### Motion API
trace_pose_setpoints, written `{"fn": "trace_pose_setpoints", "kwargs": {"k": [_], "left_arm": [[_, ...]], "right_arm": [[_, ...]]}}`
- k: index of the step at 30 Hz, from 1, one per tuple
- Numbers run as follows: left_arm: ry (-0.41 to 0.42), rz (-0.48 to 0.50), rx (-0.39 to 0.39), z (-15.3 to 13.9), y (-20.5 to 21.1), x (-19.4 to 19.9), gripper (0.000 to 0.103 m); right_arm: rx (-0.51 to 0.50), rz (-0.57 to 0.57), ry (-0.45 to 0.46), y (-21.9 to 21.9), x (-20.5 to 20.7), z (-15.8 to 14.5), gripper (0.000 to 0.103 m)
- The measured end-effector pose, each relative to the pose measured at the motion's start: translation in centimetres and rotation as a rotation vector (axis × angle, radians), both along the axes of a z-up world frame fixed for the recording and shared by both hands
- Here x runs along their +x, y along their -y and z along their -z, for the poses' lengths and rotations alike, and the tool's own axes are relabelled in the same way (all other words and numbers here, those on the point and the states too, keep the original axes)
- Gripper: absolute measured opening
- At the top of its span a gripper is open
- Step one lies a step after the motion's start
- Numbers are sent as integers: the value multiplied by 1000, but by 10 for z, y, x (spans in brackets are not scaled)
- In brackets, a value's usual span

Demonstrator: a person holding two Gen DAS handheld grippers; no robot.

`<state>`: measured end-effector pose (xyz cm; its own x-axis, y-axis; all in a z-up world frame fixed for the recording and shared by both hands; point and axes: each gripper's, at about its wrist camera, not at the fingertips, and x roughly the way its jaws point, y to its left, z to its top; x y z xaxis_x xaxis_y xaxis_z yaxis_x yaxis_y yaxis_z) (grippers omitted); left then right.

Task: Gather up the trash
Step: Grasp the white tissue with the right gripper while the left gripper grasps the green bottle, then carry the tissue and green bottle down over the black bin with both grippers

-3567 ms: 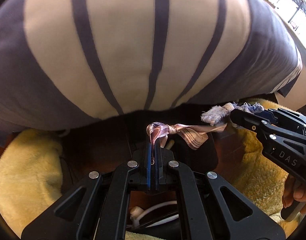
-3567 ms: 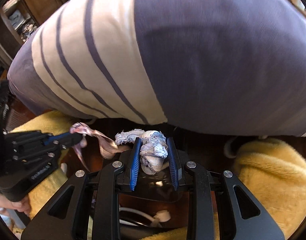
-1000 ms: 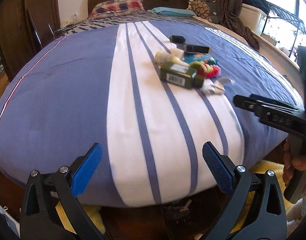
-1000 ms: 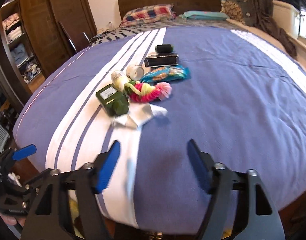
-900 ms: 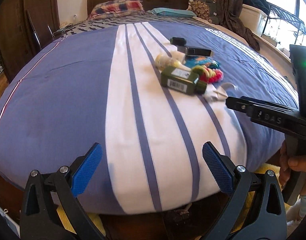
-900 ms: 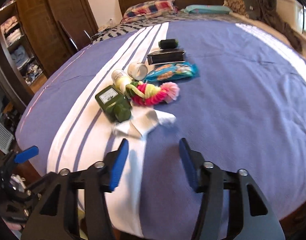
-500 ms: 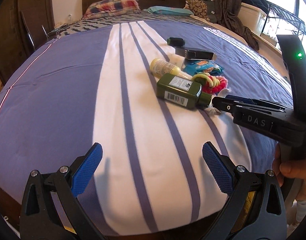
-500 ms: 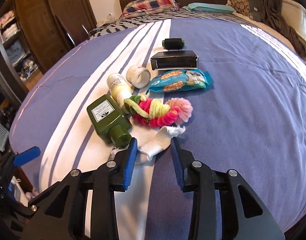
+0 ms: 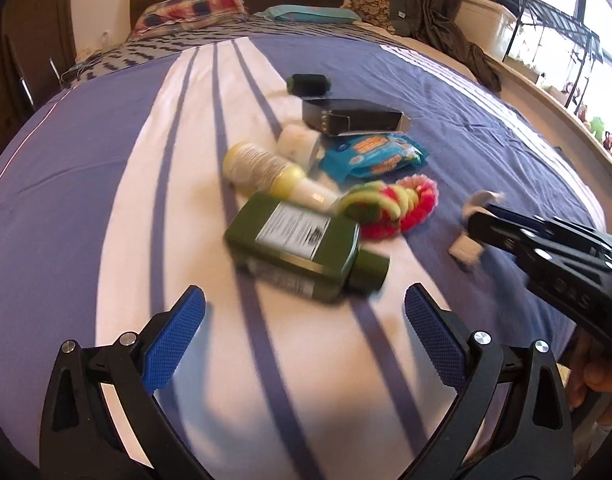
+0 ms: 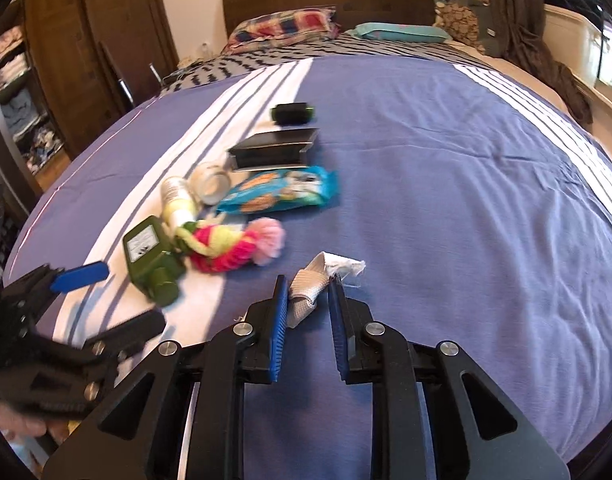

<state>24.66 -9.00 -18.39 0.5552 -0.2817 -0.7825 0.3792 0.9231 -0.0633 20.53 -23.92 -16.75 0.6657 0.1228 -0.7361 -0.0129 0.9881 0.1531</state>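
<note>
1. Right gripper (image 10: 307,282): just closing in, now pinching the scrap (image 10: 306,288) by its near end. Far, frayed end sticking out past the tips.
2. Scrap: on the blue part of the bed (image 10: 466,200), near its front edge, just right of the toy (image 10: 234,248). Whether lifted clear of the sheet, not possible to tell.
3. Left gripper (image 9: 304,296): spread wide, nothing between the pads, low over the white stripe just short of the bottle (image 9: 298,240).
4. Risk, slip: limp cloth caught at one end only. Likely to slide out on a quick lift or swing, then to drop back on the bed or down to the floor.
5. Risk, snag: possible catch of bed sheet under the pads along with the scrap. Would show as the cover tenting up on the lift.
6. Risk, drag: loose end close to the toy. Could hook its fluffy tip and pull it along.
7. Risk, wrong pick: bottle, tube (image 9: 266,168), bag (image 9: 374,156) and box (image 9: 354,120) packed tight, some touching. Hard to judge which count as trash, and a grab at one likely to shove its neighbours.
8. Risk, roll: bottle lying on its side, cap toward the front edge. A nudge from a spread finger apt to send it off the bed.
9. Risk, collision: both grippers near each other at the same edge. Crossing paths likely to knock the scrap loose.
</note>
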Motion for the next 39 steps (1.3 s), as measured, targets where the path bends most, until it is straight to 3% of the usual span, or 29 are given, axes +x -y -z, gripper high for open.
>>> {"fn": "trace_pose_setpoints", "kwargs": {"k": [7,10,17,25,30,39], "left_arm": [[-8,-18,20,9,6,26,95],[0,-8,12,8,7,23,83],[8,-17,23,5,2,9,82],[23,-51,22,-5,-19,-35,82],[57,-76,-20,-24,-32,-67,82],[116,-37,-52,-51,-36,-132,82]], "right_arm": [[26,-1,18,11,-12,1,21],[26,-2,16,12,-12,2,21],[7,4,25,10,-22,-3,21],[-3,-6,34,0,-44,-11,21],[14,-5,65,-6,-69,-23,21],[38,-32,112,-24,-118,-39,21]]}}
